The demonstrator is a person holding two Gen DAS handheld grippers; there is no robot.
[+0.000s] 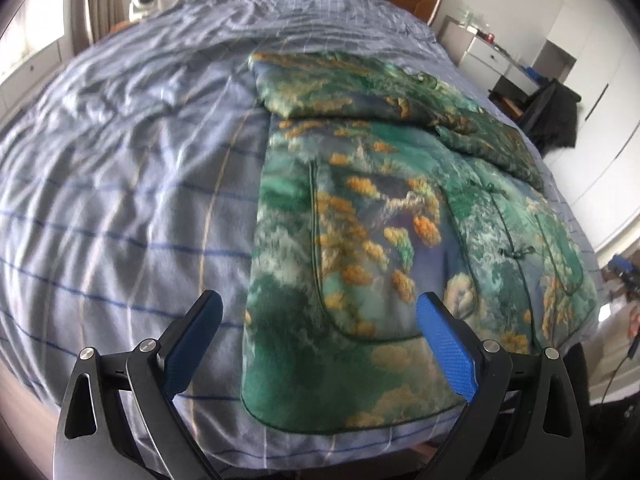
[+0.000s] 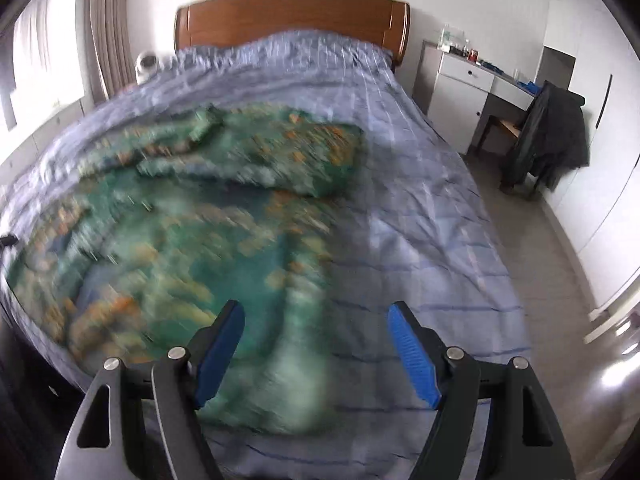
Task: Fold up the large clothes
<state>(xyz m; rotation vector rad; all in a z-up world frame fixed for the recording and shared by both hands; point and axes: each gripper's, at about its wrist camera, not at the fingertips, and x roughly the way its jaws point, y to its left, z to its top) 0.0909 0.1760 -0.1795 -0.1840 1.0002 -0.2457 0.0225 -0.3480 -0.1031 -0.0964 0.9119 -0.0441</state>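
While spread on the bed [image 1: 120,168], green jacket [image 1: 360,240] beneath both released, empty claws [image 1: 320,312].

A bed [image 2: 400,184] with a brown wooden headboard [image 2: 292,20] is covered by a wrinkled, blue striped sheet [image 1: 132,184]. A green garment [image 1: 360,240] with an orange floral print is spread flat on it, its upper part folded across.
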